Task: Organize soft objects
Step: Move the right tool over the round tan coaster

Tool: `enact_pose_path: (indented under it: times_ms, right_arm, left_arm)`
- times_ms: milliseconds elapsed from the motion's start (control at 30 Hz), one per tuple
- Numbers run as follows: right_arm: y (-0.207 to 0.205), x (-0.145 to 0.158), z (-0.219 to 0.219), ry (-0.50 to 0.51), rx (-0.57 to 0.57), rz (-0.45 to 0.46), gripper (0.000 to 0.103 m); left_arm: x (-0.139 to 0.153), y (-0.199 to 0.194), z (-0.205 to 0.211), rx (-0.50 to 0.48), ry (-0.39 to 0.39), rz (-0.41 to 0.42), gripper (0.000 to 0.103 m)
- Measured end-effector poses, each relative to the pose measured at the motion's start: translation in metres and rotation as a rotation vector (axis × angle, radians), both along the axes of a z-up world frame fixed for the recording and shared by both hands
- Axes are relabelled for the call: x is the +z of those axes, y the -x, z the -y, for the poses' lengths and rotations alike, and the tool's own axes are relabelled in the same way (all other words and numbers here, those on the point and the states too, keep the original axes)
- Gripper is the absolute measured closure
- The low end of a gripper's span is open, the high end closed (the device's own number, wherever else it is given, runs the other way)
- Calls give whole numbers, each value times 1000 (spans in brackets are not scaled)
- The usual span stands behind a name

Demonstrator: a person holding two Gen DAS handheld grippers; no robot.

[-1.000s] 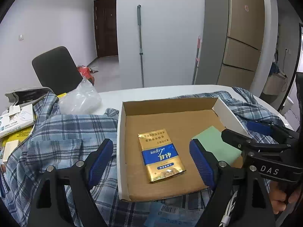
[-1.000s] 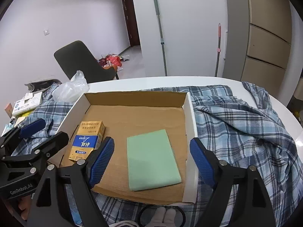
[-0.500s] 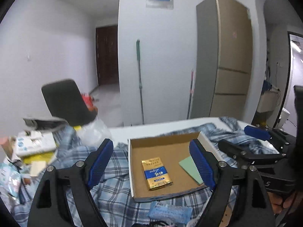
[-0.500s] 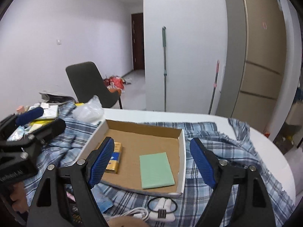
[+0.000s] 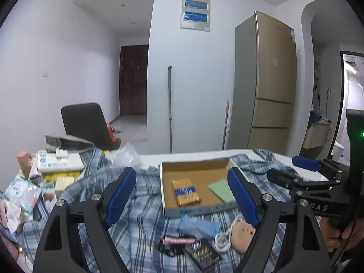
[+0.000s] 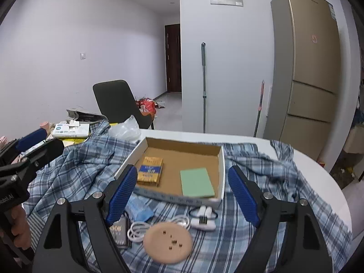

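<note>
The left gripper has its jaws spread wide with nothing between them; the right gripper likewise stands wide open and holds nothing. Both hang above the near edge of the desk, apart from everything on it.

In the left wrist view the right-hand blue pad cuts off the near corner of the green pad, and the blue packet below the box is blurred, so its print cannot be read. The dark booklet is partly covered by the gripper frame in the right wrist view. The far left corner of the desk holds a heap of papers and packets too small to sort out. The hand on the other gripper's handle shows only in part at the frame's edge.

The cardboard box sits open near the middle of the desk on a blue plaid shirt spread over most of the top. Inside it lie two things, apart from each other: a gold and blue packet toward the left wall and the green pad flat by the right wall. Just before the box's near wall lie a white cable, a white clip-like item and a round tan disc with small holes. A clear plastic bag rests beyond the box's far left corner.
</note>
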State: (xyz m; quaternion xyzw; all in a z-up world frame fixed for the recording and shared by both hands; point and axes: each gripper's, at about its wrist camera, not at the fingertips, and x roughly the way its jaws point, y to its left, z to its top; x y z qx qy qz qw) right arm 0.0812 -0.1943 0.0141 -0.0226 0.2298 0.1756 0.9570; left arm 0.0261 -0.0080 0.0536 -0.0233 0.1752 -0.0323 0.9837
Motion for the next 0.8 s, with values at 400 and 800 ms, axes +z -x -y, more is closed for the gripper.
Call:
enact_pose_path:
  times_ms: [400,800]
  right_arm:
    - [4,-53,10,23,4,-105,22]
    - [-9,-82,10,45,27,-199,22]
  left_arm:
    - [-51,6,2,-15,4,-99,18]
    - [-78,-11,2,-4,-3,-173,18]
